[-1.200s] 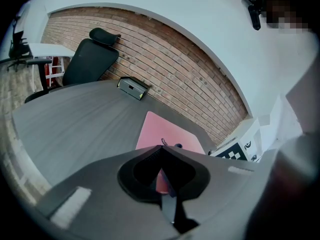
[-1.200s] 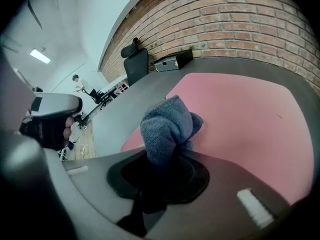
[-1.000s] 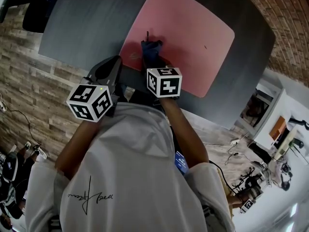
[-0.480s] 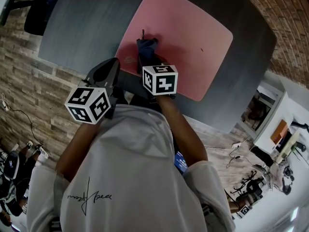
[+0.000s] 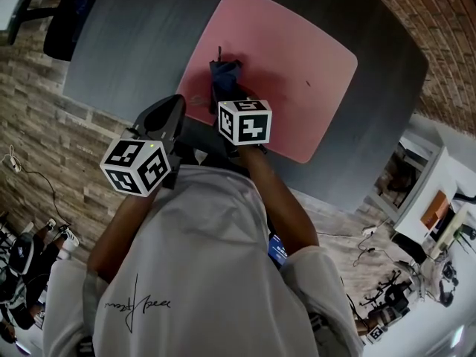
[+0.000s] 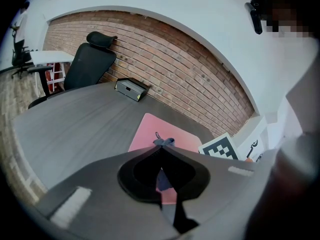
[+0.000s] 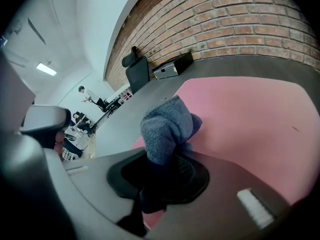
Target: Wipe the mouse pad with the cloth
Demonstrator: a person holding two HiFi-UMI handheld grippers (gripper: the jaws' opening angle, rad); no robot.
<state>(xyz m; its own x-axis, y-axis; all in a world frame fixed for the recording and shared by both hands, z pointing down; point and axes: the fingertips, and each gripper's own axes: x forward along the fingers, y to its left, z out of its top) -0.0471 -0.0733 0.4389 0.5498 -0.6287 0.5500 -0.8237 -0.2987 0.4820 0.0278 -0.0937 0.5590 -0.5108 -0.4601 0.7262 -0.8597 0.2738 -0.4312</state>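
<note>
A pink mouse pad lies on the dark grey table. My right gripper is shut on a bunched blue-grey cloth, which rests on the pad near its front left corner. The left gripper hovers above the table's front edge, just left of the pad, its jaws shut with nothing between them.
A black office chair stands at the table's far side. A small dark box sits on the table by the brick wall. A person stands far off in the right gripper view.
The right gripper and cloth have slid a little to the left and farther onto the pad. The left gripper has barely moved.
</note>
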